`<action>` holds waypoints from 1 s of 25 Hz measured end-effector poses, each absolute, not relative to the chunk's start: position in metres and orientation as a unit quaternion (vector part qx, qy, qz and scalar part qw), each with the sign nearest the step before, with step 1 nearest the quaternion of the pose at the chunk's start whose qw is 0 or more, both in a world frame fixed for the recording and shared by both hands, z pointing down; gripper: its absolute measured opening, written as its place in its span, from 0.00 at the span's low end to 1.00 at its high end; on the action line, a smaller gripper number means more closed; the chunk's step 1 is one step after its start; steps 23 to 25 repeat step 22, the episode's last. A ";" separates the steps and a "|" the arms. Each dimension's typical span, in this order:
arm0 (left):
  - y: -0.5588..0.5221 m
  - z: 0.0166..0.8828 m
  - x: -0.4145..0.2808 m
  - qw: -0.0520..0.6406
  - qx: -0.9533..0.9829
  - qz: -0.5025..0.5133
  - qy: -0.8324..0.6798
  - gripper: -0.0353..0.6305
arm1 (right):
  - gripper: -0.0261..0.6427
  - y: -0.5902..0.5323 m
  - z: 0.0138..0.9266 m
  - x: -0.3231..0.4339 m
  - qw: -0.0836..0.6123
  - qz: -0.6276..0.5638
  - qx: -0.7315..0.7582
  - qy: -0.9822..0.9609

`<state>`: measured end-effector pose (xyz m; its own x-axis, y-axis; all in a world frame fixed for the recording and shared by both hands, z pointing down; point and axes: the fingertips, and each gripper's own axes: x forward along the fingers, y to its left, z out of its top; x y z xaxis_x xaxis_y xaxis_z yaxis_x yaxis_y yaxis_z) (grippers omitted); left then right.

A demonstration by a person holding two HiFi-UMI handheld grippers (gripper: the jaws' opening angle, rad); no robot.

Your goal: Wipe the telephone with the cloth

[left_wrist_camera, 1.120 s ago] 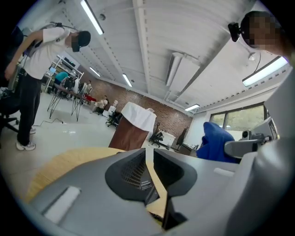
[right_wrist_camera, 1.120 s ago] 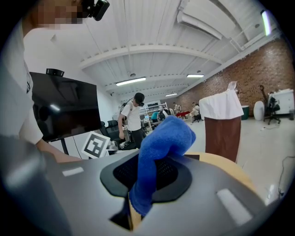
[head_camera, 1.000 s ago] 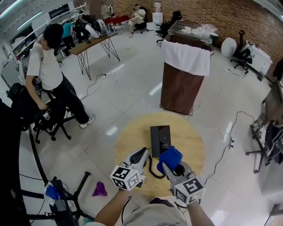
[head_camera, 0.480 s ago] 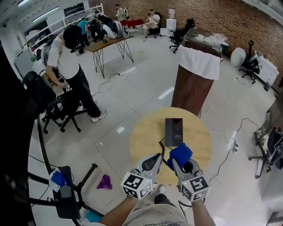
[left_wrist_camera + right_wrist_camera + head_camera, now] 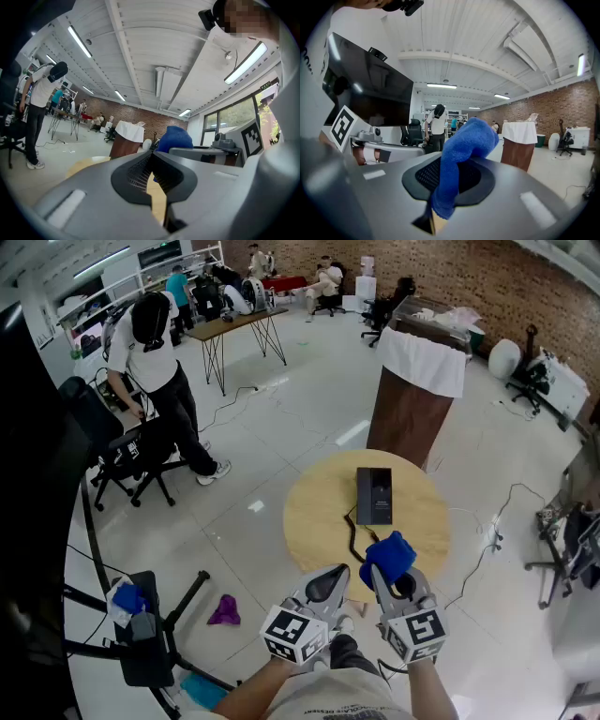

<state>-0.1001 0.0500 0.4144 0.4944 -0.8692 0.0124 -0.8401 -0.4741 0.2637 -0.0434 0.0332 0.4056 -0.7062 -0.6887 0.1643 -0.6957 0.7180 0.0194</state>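
The left hand-held gripper (image 5: 151,165) was shut with nothing between its jaws. It was held level just beside the right one, at the near edge of the round wooden counter (image 5: 309,512). The right hand-held gripper (image 5: 382,574) was clamped on the blue cloth (image 5: 389,557). A lower fold was pinched between the pads, and the rest bunched up over the jaw tips in front.

Just beyond the cloth a black cord (image 5: 351,538) wound across the wood, leading away from the right hand-held gripper toward the telephone (image 5: 374,495).

The telephone lay flat near the middle of the counter. It was ahead of and below the cloth, almost straight along the line the right hand-held gripper pointed, and well apart from it. It was a dark rectangle whose long axis ran away from the person, roughly in line with that gripper.

From the left hand-held gripper it lay ahead and off to the right, so the cloth-bearing right side was the nearer. The coming move seemed to call for carrying the cloth forward and down onto the telephone's near end, then stroking along its length.
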 end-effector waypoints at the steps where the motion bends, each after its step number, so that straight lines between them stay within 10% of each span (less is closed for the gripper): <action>1: 0.053 0.413 -0.100 0.118 0.858 -0.063 -0.496 0.05 | 0.13 0.036 0.405 -0.044 0.078 0.023 0.376 -0.923; 25: 0.076 0.418 -0.091 0.126 0.855 -0.073 -0.497 0.05 | 0.13 0.069 0.413 -0.028 0.087 0.007 0.386 -0.918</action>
